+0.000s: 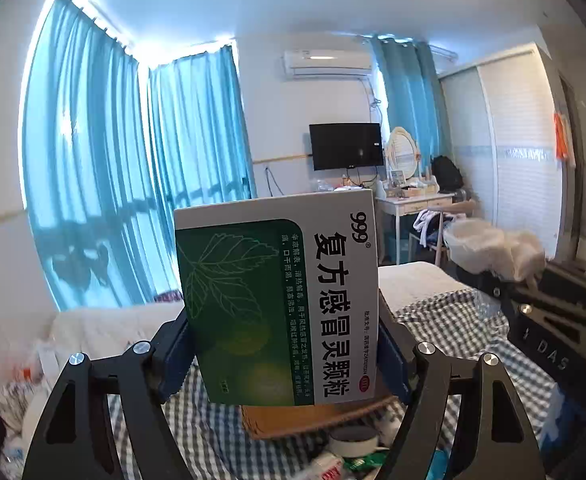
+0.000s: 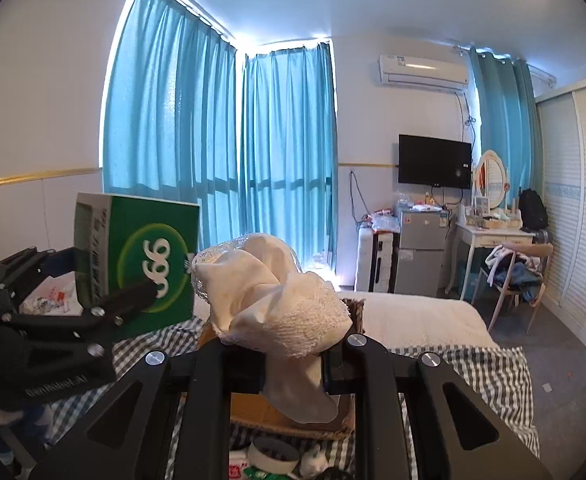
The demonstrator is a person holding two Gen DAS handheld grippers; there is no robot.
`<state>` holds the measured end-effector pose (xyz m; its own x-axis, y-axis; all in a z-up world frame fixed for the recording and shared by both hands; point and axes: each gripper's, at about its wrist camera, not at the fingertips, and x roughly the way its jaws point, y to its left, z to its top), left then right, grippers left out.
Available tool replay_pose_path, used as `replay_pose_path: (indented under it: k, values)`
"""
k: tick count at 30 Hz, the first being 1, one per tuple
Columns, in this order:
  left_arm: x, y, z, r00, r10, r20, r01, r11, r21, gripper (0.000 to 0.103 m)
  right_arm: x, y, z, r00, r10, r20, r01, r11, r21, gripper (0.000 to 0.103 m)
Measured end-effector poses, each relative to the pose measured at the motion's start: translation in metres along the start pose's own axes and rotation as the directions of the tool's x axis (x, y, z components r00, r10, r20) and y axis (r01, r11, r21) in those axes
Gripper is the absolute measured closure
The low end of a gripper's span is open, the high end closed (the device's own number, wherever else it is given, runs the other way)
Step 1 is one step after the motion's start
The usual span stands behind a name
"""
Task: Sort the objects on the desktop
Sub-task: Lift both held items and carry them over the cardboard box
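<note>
Both hands were up, each carrying a load!
Left gripper point(image 1: 285, 360) fingers, spread wide, clamped the medicine box point(image 1: 277, 300) mid-frame; right gripper point(image 2: 293, 364) fingers, nearly closed, pinched the crumpled tissue point(image 2: 277, 300); best kept level and apart.

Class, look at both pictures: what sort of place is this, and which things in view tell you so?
Most likely a bedroom in a home: a bed with a checked cover, a dressing table with an oval mirror, and a wall-mounted television beside blue curtains.
</note>
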<state>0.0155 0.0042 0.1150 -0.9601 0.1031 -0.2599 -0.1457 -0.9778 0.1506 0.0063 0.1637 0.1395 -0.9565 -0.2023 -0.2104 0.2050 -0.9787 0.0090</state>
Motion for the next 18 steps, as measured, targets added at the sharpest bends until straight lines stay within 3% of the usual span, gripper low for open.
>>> replay_pose_path:
  k: [9,18]
  values:
    - [0.053,0.010,-0.005,1.000,-0.014,-0.020,0.014,0.999,-0.030,0.024,0.052,-0.005,-0.004,1.000,-0.006,-0.021,0.005,1.000,-0.026,0.085]
    - [0.116,0.012,-0.048,0.992,-0.050,-0.115,0.043,0.997,-0.060,0.024,0.132,-0.008,-0.053,0.992,0.030,-0.122,-0.035,0.999,-0.036,0.085]
